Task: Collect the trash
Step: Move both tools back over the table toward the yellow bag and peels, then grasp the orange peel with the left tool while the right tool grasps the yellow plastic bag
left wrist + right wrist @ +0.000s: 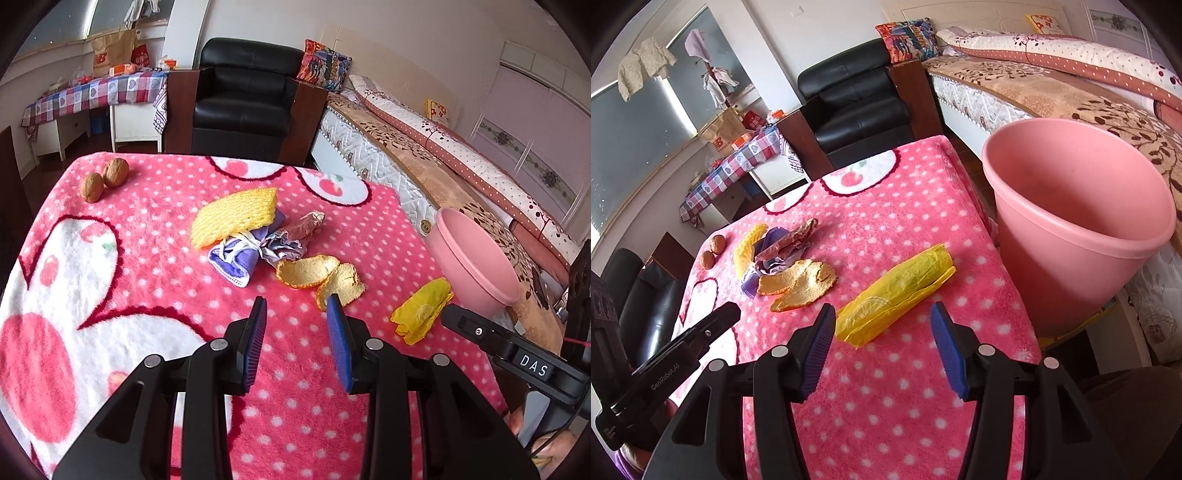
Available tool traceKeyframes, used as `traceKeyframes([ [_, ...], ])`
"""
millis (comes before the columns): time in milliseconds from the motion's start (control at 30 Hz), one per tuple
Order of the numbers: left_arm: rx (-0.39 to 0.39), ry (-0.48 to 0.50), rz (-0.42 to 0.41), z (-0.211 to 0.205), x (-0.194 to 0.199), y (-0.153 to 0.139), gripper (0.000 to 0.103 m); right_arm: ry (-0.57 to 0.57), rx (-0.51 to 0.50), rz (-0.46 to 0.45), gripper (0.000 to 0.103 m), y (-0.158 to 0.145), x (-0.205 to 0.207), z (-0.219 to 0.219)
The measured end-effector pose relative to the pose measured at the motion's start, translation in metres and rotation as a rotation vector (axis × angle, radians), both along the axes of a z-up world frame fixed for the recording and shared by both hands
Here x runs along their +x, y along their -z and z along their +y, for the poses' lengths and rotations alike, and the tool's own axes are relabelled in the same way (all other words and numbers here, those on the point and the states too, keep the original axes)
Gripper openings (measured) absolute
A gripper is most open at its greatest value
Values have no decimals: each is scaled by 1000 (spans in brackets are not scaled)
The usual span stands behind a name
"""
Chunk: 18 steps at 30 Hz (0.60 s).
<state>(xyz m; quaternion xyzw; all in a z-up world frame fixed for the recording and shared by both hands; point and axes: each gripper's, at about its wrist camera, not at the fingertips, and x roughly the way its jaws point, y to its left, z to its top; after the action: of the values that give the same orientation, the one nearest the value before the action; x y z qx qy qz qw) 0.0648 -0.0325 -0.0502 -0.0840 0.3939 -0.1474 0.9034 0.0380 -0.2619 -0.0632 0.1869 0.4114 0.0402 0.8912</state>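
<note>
Beside the pink bin (1078, 225), walnuts (104, 178) lie apart

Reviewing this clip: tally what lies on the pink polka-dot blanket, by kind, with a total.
Walnuts: 2
Orange peel pieces: 2
Yellow foam net: 1
Yellow wrapper: 1
Purple face mask: 1
Crumpled wrapper: 1
Total: 8
The pink bin stands beside the table, not counted.

A table (147, 369) draped in a pink polka-dot fleece blanket (886, 387) is carrying two walnuts (104, 180), a yellow foam fruit net (232, 216), a crumpled purple face mask (234, 258), a scrunched wrapper (295, 236), orange peel (321, 275) and a yellow wrapper (897, 291).
</note>
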Motion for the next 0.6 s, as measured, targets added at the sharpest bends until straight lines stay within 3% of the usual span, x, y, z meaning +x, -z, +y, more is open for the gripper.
traceKeyframes([
  [433, -23, 43, 72, -28, 27, 20, 33, 6, 7, 29, 53, 13, 12, 4],
  [533, -19, 50, 75, -31, 30, 23, 16, 5, 5, 33, 53, 15, 14, 4],
  [600, -12, 53, 82, -31, 30, 26, 12, 6, 2, 35, 53, 15, 15, 5],
])
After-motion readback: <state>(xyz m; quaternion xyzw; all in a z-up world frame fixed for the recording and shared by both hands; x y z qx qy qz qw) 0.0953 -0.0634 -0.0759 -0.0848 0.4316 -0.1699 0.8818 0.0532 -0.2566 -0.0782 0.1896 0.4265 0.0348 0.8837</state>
